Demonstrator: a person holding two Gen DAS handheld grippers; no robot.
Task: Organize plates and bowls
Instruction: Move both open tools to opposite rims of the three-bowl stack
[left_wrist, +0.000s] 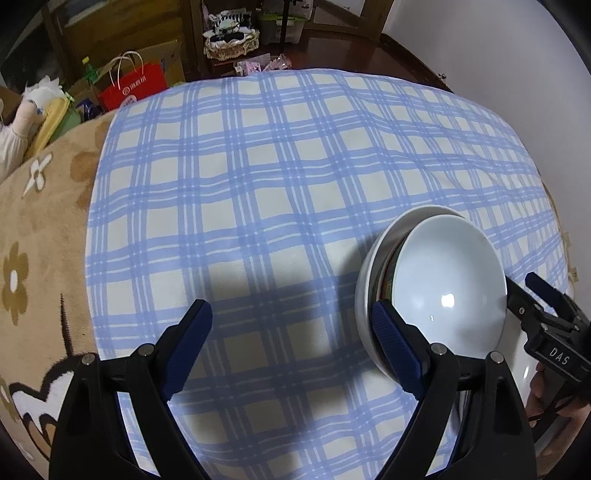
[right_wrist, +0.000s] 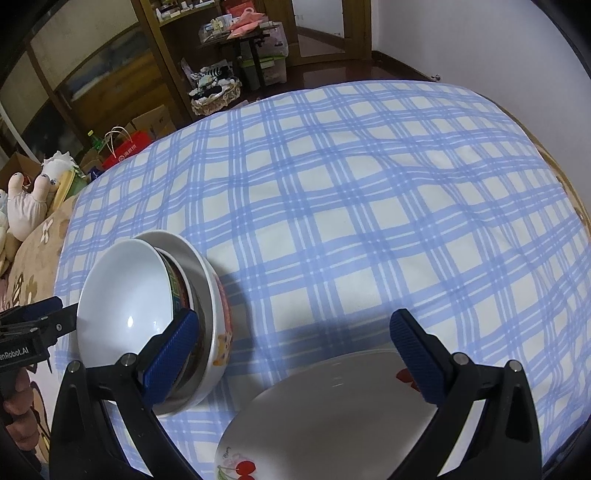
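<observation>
Both the left gripper (left_wrist: 291, 343) and right gripper (right_wrist: 295, 354) gape empty; stacked bowls (right_wrist: 147, 314) sit at nine o'clock of the cherry plate (right_wrist: 332, 417)

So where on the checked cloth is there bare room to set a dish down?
The checked cloth is bare across its far and middle stretch, beyond the bowl stack and the cherry plate. The near edge, where those two sit, is crowded.

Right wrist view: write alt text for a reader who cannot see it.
A stack of nested bowls sits on a blue checked cloth, beside a white cherry-print plate. The open right gripper hovers over them, and the left gripper shows at the left edge.
</observation>
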